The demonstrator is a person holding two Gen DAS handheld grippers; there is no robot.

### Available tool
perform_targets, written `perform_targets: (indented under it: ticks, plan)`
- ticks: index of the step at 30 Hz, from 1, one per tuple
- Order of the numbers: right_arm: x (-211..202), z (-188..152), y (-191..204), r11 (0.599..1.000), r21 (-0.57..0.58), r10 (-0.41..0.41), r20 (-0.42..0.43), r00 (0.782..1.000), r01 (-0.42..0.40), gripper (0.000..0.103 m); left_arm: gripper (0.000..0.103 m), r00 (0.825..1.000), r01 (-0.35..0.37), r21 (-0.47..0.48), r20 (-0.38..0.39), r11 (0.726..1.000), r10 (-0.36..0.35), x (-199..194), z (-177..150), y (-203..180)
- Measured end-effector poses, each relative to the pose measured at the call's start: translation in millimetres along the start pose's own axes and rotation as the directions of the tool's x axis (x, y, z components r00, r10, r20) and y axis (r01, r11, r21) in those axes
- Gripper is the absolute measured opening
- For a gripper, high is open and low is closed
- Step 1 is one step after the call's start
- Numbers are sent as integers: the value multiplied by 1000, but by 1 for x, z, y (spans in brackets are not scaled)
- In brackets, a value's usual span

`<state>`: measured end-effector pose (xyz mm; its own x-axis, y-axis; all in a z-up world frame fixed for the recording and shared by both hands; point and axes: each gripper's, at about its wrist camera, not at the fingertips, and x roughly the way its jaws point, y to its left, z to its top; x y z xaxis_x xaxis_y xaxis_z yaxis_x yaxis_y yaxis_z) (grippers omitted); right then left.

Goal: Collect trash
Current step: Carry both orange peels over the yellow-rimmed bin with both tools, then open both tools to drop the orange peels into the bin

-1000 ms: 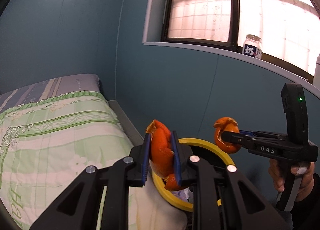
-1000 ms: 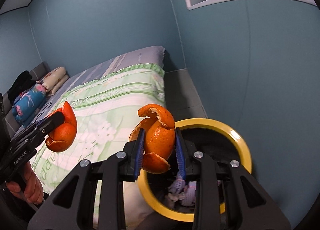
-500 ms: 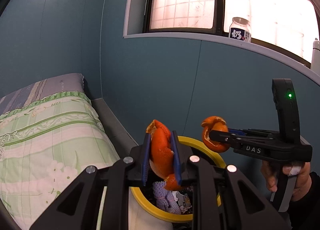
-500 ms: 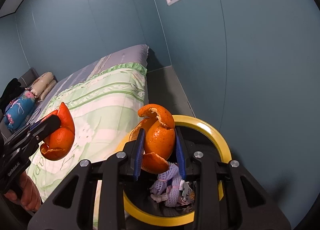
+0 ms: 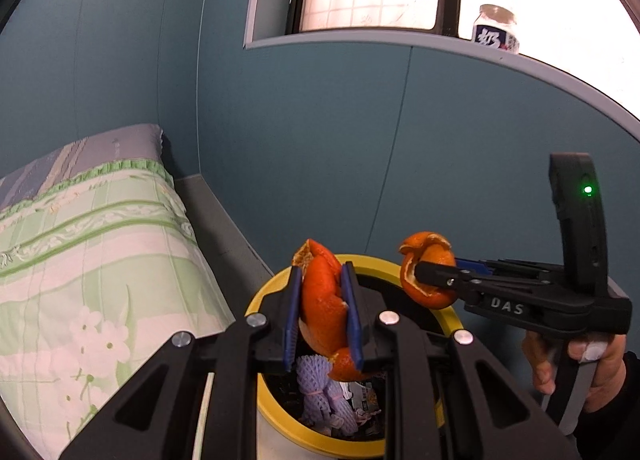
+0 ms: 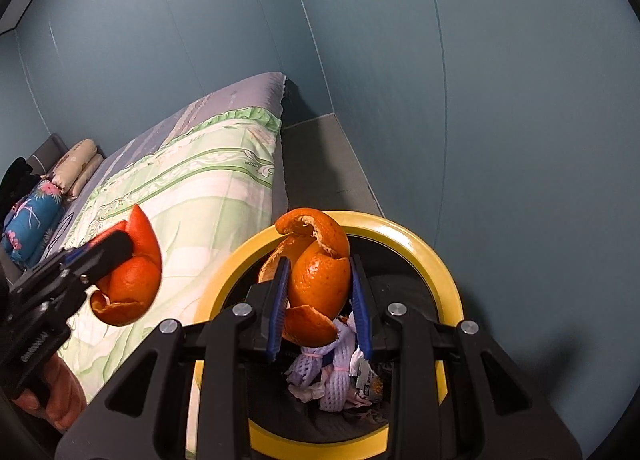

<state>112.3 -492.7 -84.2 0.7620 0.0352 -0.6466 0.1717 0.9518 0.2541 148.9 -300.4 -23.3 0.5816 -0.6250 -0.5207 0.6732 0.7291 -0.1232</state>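
My left gripper (image 5: 323, 312) is shut on an orange peel (image 5: 322, 300) and holds it above the yellow-rimmed trash bin (image 5: 276, 412). My right gripper (image 6: 320, 296) is shut on a second orange peel (image 6: 316, 272) right over the same bin (image 6: 448, 280). In the left wrist view the right gripper (image 5: 430, 280) with its peel (image 5: 426, 272) hangs over the bin's far right rim. In the right wrist view the left gripper (image 6: 116, 256) with its peel (image 6: 132, 284) is at the left, over the bed edge. Purple foam netting (image 6: 332, 372) and wrappers lie inside the bin.
A bed with a green floral quilt (image 5: 80, 260) stands left of the bin. A blue wall (image 5: 360, 139) is close behind. A jar (image 5: 496, 29) stands on the window sill. Pillows (image 6: 48, 195) lie at the bed's far end.
Both grippers have moved forward and down toward the bin, still shut on their peels. The bin's inside with the purple netting has come into view under both.
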Motion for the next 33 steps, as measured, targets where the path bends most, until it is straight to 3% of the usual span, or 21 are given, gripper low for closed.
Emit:
perform_targets:
  ticks: [21, 33]
  plan:
    - [36, 6, 4, 999, -29, -27, -93, 995, 24, 28, 19, 993, -40, -63, -115, 997, 33, 66, -23, 15]
    - [41, 6, 3, 999, -38, -41, -113, 993, 37, 28, 19, 984, -2, -99, -175, 995, -16, 86, -33, 22]
